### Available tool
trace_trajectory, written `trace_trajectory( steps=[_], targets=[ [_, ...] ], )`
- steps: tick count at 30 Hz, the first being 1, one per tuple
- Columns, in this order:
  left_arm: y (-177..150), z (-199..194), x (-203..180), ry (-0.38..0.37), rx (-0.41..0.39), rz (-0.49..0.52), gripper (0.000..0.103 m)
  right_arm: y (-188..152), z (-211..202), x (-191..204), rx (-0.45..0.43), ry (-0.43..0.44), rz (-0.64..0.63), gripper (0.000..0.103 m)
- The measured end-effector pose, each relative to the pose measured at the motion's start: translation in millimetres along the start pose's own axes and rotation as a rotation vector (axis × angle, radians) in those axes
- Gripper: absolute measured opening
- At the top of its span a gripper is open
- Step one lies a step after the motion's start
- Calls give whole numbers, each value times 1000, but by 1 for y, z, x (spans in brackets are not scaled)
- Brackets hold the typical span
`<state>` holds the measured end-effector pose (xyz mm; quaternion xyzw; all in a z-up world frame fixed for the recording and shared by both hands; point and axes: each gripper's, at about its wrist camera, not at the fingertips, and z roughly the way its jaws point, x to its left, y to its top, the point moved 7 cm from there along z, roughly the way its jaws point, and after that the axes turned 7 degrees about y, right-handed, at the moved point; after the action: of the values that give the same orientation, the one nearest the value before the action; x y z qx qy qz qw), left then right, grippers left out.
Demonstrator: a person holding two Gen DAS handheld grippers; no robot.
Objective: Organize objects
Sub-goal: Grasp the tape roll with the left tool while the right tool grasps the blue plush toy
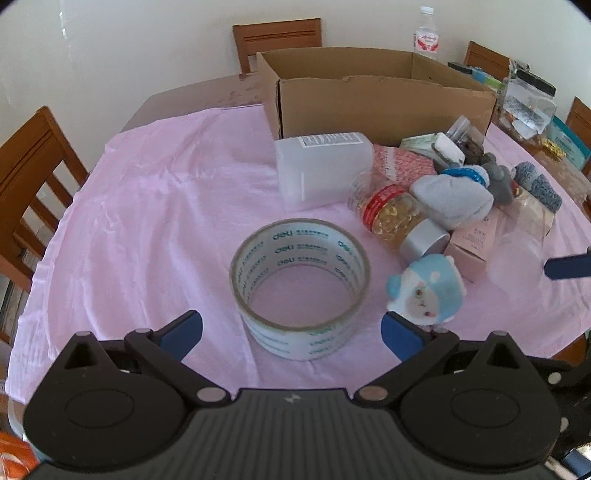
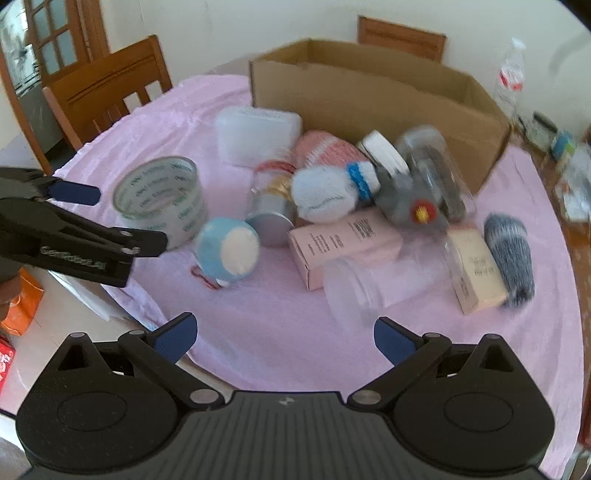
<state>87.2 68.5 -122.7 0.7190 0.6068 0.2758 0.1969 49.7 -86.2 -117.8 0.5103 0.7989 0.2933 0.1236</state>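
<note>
A roll of clear tape lies flat on the pink cloth, just ahead of my left gripper, which is open with its fingers either side of the roll's near edge. A blue-and-white plush toy sits by the left gripper's right finger. My right gripper is open and empty, hanging near a clear plastic jar that lies on its side. An open cardboard box stands at the back.
A pile lies between tape and box: a translucent case, a jar of yellow capsules, a grey plush, pink cartons, a blue-grey knit roll. Wooden chairs ring the table. A water bottle stands behind the box.
</note>
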Motion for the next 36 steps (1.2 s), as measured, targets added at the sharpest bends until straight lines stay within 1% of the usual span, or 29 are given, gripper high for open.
trace_trajectory(
  steps=[2,5,9,12,14,16,18,20,22,27,30,35,36],
  targets=[
    [1,5,1,-22,0,18,102,1,1,4,-11,-13,-24,103],
    [3,13,0,-66,3,35,101,1,0,5,-20,-17,-6,103],
    [7,22,-2,-101,0,62,96,0,1,6,-21,-10,24,103],
    [10,26,-1,-125,-9,84,95,1,0,11,-32,-11,29,103],
    [12,29,0,-144,-10,87,90,5,-2,16,-53,-3,30,103],
    [13,32,1,-173,-3,88,88,7,-2,23,-65,4,16,103],
    [15,34,1,-187,-4,95,88,9,5,29,-57,-13,-9,101],
    [17,34,1,-192,-13,117,88,11,14,32,-42,-21,-26,93],
    [18,34,2,-197,-18,133,86,15,24,34,-35,-28,-29,90],
    [19,36,7,-234,-9,135,86,25,42,35,-42,-52,-28,84],
    [20,36,8,-251,-8,139,85,28,50,36,-41,-55,-28,79],
    [21,37,9,-275,-6,136,84,34,59,37,-35,-60,-38,65],
    [22,36,10,-280,-3,135,84,35,60,38,-33,-61,-42,63]
  ],
)
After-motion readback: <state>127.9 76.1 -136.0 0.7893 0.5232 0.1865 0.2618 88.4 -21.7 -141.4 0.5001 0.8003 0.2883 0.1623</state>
